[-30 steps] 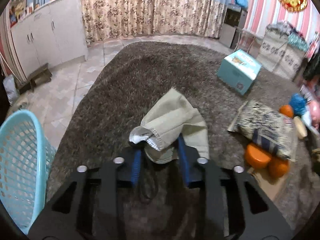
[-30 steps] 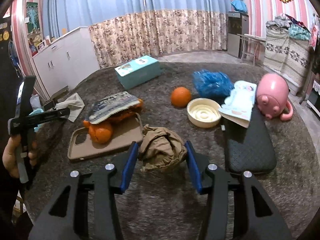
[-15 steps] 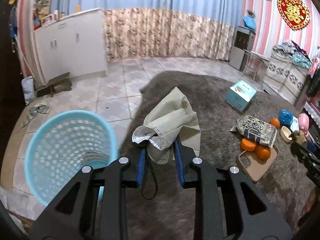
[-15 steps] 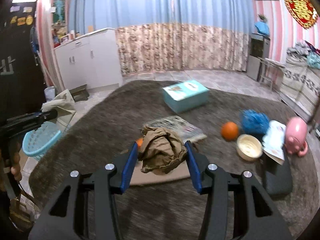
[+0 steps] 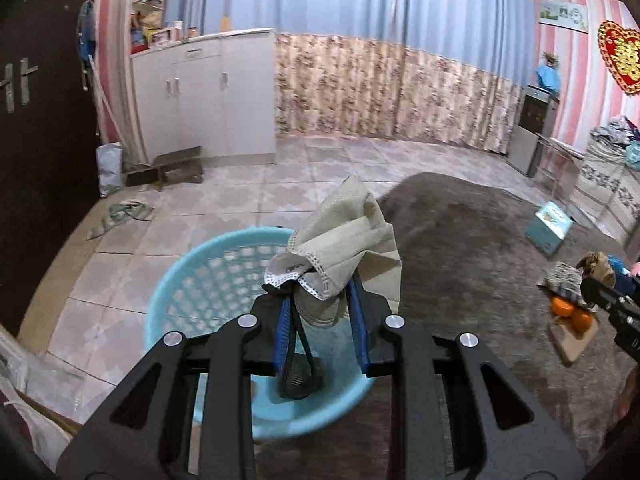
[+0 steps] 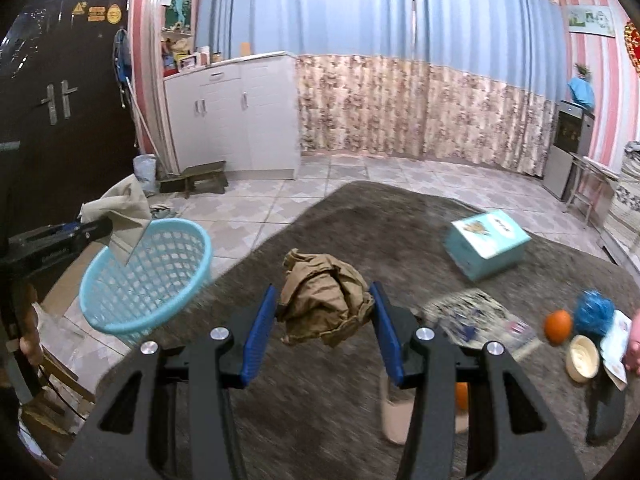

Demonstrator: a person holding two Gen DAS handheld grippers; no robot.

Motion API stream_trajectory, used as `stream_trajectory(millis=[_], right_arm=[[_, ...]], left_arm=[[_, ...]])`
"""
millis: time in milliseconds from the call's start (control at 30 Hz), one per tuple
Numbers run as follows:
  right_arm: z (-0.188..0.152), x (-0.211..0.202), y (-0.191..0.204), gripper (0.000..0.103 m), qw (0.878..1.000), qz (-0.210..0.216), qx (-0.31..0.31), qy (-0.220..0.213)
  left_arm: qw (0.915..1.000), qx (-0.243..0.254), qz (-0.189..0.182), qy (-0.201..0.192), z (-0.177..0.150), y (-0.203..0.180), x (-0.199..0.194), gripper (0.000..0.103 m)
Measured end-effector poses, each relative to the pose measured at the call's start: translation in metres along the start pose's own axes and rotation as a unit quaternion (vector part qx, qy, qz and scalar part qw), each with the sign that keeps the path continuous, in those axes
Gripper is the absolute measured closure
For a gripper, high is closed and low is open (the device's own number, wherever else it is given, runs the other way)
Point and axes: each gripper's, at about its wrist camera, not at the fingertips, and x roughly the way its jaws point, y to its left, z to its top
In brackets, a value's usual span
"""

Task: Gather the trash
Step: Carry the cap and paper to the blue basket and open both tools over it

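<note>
My left gripper (image 5: 320,312) is shut on a beige face mask (image 5: 340,252) with a dark strap hanging down. It hovers right over the light blue mesh basket (image 5: 208,280) on the tiled floor. My right gripper (image 6: 326,312) is shut on a crumpled brown paper wad (image 6: 324,304), held over the dark shaggy rug (image 6: 360,232), to the right of the basket (image 6: 148,276). In the right wrist view the left gripper (image 6: 100,228) with the mask (image 6: 120,208) shows above the basket's far rim.
On the rug lie a teal box (image 6: 488,244), a patterned packet (image 6: 476,316), oranges (image 6: 558,326), a blue bag (image 6: 594,312) and a cream dish (image 6: 584,358). White cabinets (image 5: 208,96) and a low stool (image 5: 176,168) stand beyond the tiles.
Both grippers have swung left and up from the rug toward the basket, each keeping its load. The basket has come from the left edge to directly under the mask.
</note>
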Motion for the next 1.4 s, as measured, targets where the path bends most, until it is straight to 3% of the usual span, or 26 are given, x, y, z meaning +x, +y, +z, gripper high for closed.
stream_trajectory(millis=[333, 567, 667, 733, 933, 1033, 1400], right_arm=[[0.025, 0.040, 0.060, 0.055, 0.999, 0.026, -0.022, 0.001], [0.026, 0.066, 0.083, 0.055, 0.999, 0.035, -0.026, 0.014], [0.023, 0.074, 0.086, 0.055, 0.999, 0.034, -0.028, 0.021], [0.021, 0.080, 0.090, 0.055, 0.999, 0.035, -0.028, 0.027], [0.020, 0.096, 0.103, 0.055, 0.998, 0.044, -0.032, 0.037], [0.021, 0.107, 0.117, 0.055, 0.997, 0.055, -0.038, 0.042], [0.026, 0.150, 0.169, 0.052, 0.990, 0.108, -0.055, 0.067]], left_arm=[[0.9994, 0.000, 0.033, 0.011, -0.010, 0.038, 0.030, 0.079], [0.9993, 0.000, 0.027, 0.026, -0.019, 0.050, 0.048, 0.075], [0.9992, 0.002, 0.026, 0.029, -0.025, 0.050, 0.048, 0.065], [0.9991, 0.000, 0.030, 0.030, -0.026, 0.053, 0.049, 0.049], [0.9990, -0.014, 0.040, 0.012, -0.019, 0.065, 0.041, 0.028], [0.9988, -0.024, 0.044, -0.001, -0.015, 0.071, 0.035, 0.022], [0.9968, -0.036, 0.071, -0.003, -0.009, 0.093, 0.032, 0.020]])
